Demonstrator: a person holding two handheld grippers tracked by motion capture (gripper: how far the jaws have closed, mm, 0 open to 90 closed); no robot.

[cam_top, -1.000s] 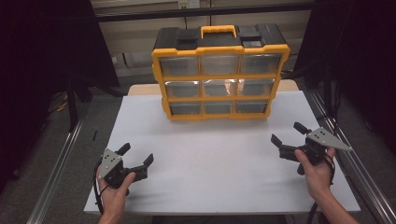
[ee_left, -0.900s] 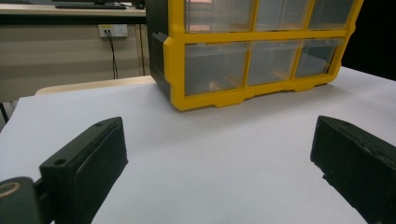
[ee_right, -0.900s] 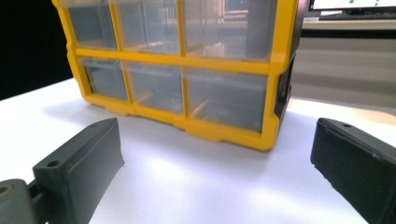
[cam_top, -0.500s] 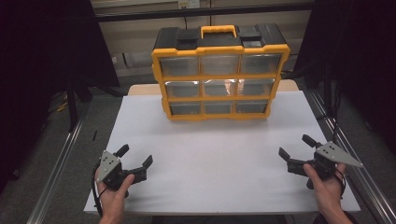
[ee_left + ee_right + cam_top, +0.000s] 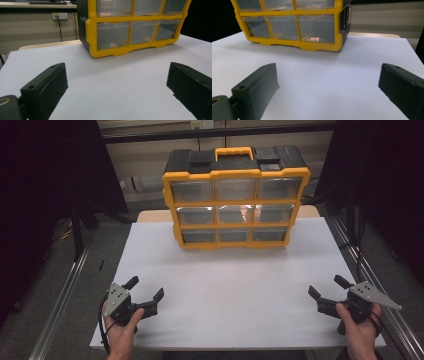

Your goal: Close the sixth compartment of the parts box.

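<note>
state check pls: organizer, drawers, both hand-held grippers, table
Drawer organizer: upright at the far side of the table, front facing the person, carry handle on top.
Drawers: all nine pushed in; clear fronts, contents too dim to tell.
Left hand-held gripper: jaws wide apart, holding nothing, low over the near left of the table.
Right hand-held gripper: jaws wide apart, holding nothing, near right.
Table: white top, bare between grippers and organizer.

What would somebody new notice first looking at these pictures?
The yellow and black drawer box stands out first, upright at the far middle of the white table, its nine clear drawers facing the person. Next come the two black claws at the near corners, the left claw and the right claw, each held in a hand, open and empty, well short of the box.
</note>
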